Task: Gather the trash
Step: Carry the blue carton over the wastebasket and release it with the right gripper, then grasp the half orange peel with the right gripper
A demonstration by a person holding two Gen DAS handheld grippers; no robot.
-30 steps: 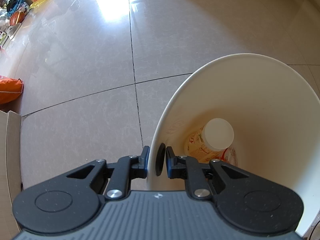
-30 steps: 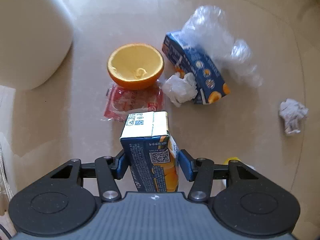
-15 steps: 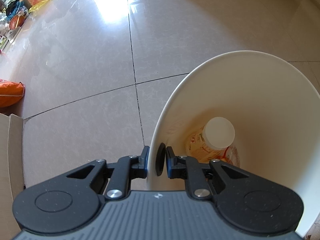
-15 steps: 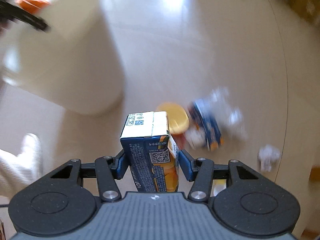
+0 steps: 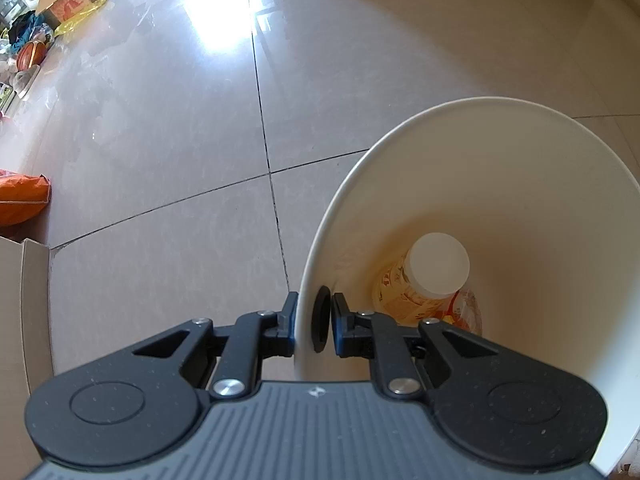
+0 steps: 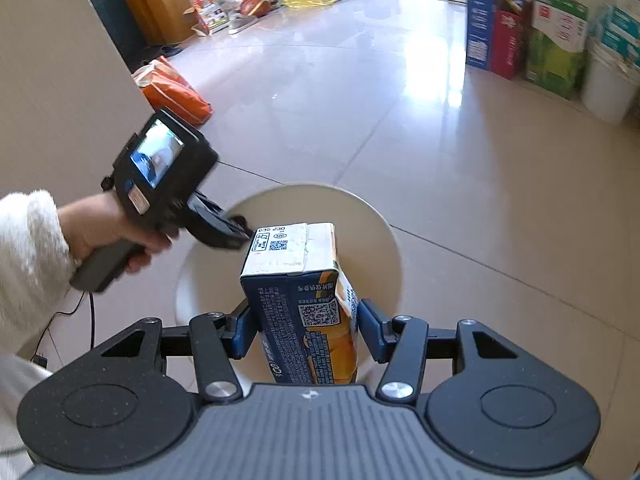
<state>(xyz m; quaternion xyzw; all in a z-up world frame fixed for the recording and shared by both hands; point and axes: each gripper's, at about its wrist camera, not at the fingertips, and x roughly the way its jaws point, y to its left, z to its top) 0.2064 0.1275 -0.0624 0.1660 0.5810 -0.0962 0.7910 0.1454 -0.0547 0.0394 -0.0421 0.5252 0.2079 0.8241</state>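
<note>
The left gripper [image 5: 314, 322] is clamped on the near rim of the white bin [image 5: 540, 184], and a bottle [image 5: 424, 280] (white cap up) lies inside it. The right gripper [image 6: 306, 330] holds a blue juice carton [image 6: 300, 304] upright, just above the bin's opening.

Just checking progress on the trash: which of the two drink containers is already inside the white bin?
The plastic bottle with the white cap, lying at the bottom of the white bin. The blue juice carton is gripped by the right gripper.
</note>
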